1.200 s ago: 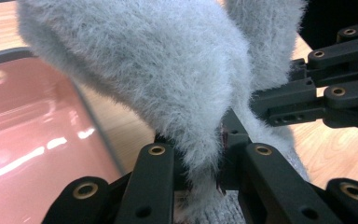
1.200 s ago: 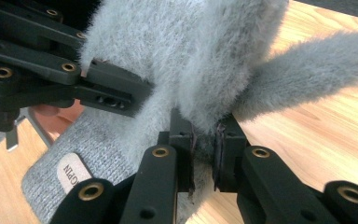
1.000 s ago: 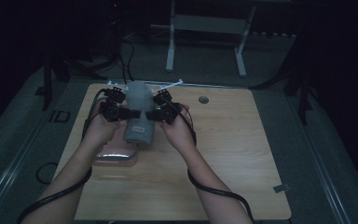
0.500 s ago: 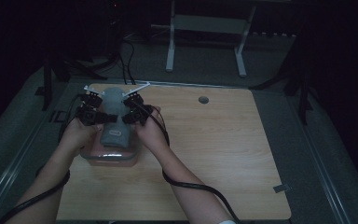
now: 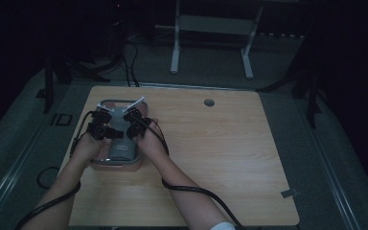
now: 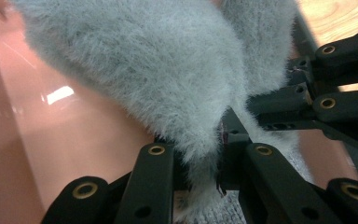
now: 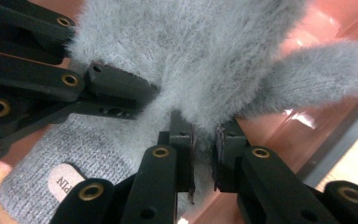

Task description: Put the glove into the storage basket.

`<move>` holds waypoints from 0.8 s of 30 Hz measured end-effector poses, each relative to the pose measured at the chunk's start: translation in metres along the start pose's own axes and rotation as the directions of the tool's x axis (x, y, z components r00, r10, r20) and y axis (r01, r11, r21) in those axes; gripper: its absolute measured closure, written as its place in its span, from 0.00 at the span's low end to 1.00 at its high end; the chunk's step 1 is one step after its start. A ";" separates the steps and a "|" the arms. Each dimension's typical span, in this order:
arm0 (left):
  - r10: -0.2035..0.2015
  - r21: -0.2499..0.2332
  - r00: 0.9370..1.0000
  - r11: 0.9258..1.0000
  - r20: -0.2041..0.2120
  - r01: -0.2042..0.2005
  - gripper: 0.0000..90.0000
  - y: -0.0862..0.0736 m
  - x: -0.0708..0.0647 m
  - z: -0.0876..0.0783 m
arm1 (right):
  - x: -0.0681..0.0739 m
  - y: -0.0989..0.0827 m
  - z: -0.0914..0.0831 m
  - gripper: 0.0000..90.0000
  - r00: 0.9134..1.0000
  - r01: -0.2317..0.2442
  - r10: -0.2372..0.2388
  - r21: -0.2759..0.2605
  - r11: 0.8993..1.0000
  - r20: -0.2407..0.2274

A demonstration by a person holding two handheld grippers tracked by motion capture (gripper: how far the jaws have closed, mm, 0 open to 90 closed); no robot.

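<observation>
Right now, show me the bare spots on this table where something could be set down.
The wooden table is bare from the pink tray rightwards to the right edge, broken only by the round cable hole near the far edge. The near strip is crossed by forearms and cables. It is crowded at the tray: the left gripper and right gripper both pinch the grey fuzzy glove there.

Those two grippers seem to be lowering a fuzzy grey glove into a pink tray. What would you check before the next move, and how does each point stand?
1. Left gripper pinches the glove: ok, fur is clamped between its jaws.
2. Right gripper pinches the glove: ok, fur is caught in its jaws.
3. Glove is over the tray: ok, pink tray wall shows behind it in both gripper views.
4. Glove rests on the tray floor: cannot tell.
5. Whole glove lies inside the rim: cannot tell, the hands cover it in the high view.
</observation>
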State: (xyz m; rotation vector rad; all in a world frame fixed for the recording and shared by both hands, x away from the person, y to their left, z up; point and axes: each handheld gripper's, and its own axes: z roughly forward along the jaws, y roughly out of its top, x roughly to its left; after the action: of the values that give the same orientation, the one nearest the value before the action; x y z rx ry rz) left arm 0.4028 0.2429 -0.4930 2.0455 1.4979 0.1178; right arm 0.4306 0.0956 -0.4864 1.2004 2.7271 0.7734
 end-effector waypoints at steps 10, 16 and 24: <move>-0.028 0.039 1.000 0.999 -0.013 0.029 0.82 -0.001 0.004 0.014 | 0.001 -0.001 0.014 0.84 0.998 0.031 -0.034 0.058 0.998 0.050; -0.060 -0.034 0.998 0.998 -0.018 0.060 0.64 -0.003 0.010 0.003 | 0.000 0.002 0.008 0.69 0.996 0.074 -0.075 0.033 0.997 0.048; 0.011 -0.116 1.000 0.993 -0.022 -0.014 0.45 -0.004 0.002 -0.021 | -0.009 0.004 -0.016 0.45 0.996 0.091 -0.091 -0.051 0.995 0.010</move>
State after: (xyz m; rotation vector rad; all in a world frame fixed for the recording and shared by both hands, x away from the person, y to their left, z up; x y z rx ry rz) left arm 0.3917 0.2542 -0.4786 1.9665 1.4561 0.2271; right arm 0.4353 0.0843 -0.4719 1.0589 2.7169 0.8207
